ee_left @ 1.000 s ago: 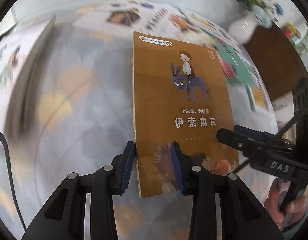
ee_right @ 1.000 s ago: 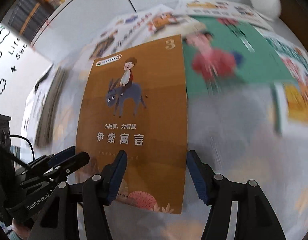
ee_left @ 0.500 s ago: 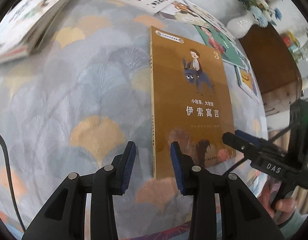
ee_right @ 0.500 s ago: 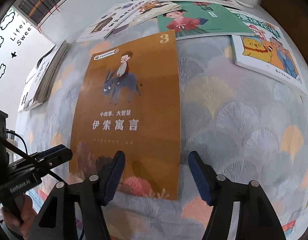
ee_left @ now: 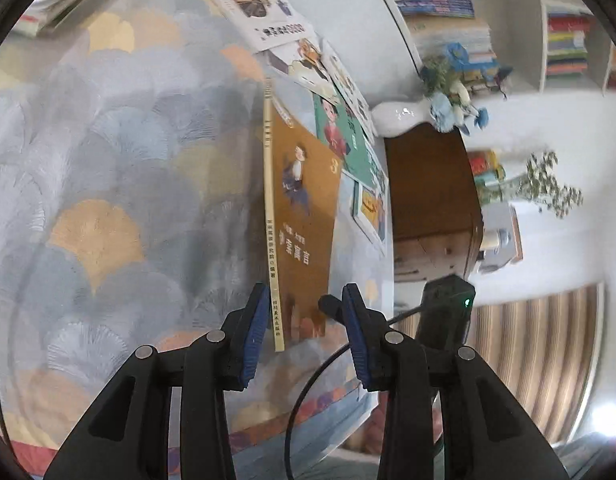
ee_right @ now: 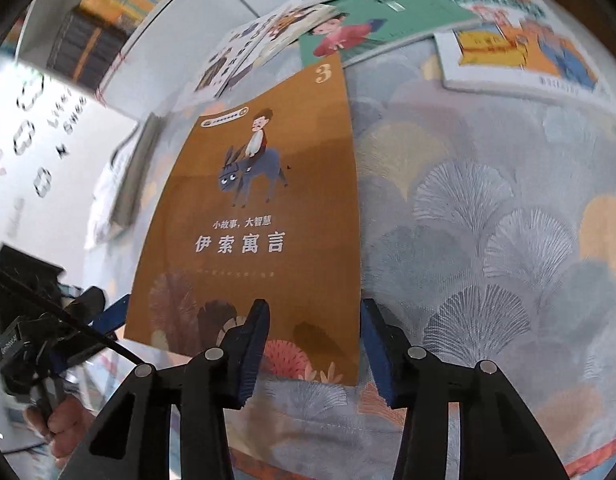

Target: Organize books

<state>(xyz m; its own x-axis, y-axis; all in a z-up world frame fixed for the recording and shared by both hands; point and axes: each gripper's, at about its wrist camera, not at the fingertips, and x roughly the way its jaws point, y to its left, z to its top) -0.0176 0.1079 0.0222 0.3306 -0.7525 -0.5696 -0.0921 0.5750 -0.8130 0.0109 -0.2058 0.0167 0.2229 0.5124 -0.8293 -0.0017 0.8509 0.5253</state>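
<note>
Both grippers straddle the brown book's (ee_right: 263, 216) near corners above the patterned tablecloth (ee_right: 488, 240). The right gripper (ee_right: 312, 344) has been closing; the left gripper (ee_left: 301, 328) stands apart. Next, probably pinch firmly, then carry toward the stack.

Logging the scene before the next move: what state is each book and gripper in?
brown book: closed, cover up, spine side seemingly raised off the tablecloth.
green book: closed, lying flat, cover up.
left gripper: open, the brown book's spine between its pads.
right gripper: open, jaws just been closing, the brown book's corner between them.
</note>
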